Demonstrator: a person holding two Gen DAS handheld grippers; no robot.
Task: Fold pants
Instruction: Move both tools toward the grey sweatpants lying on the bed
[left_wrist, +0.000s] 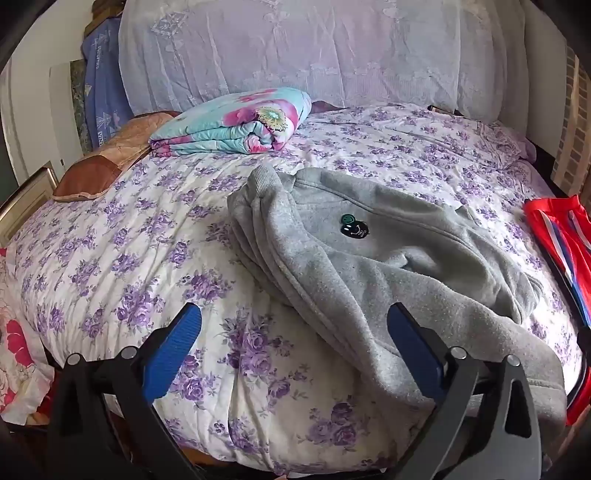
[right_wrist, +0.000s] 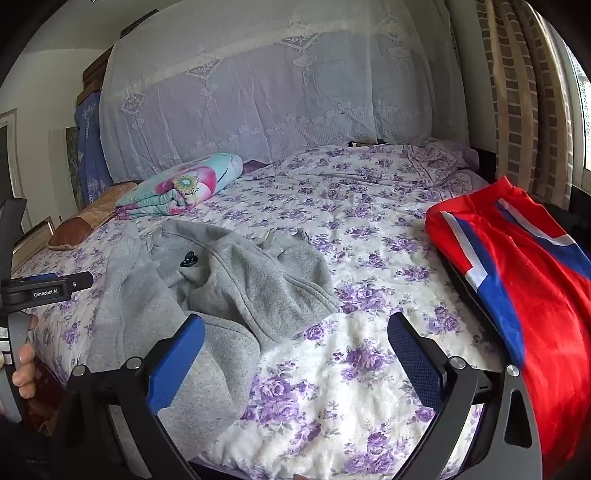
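Observation:
Grey fleece pants (left_wrist: 369, 258) with a small dark smiley patch (left_wrist: 351, 226) lie crumpled on the bed (left_wrist: 129, 240). One end hangs over the near edge. My left gripper (left_wrist: 293, 343) is open just above the bed's near edge, its right finger over the grey fabric. In the right wrist view the pants (right_wrist: 221, 280) lie left of centre. My right gripper (right_wrist: 295, 350) is open over the floral cover, its left finger at the pants' near fold. The left gripper's body (right_wrist: 44, 288) shows at the far left, held by a hand.
A red, white and blue garment (right_wrist: 517, 280) lies on the bed's right edge, also visible in the left wrist view (left_wrist: 561, 236). A folded turquoise floral quilt (left_wrist: 236, 125) and a brown pillow (left_wrist: 107, 162) sit at the far left. A lace-draped headboard (right_wrist: 258, 92) stands behind.

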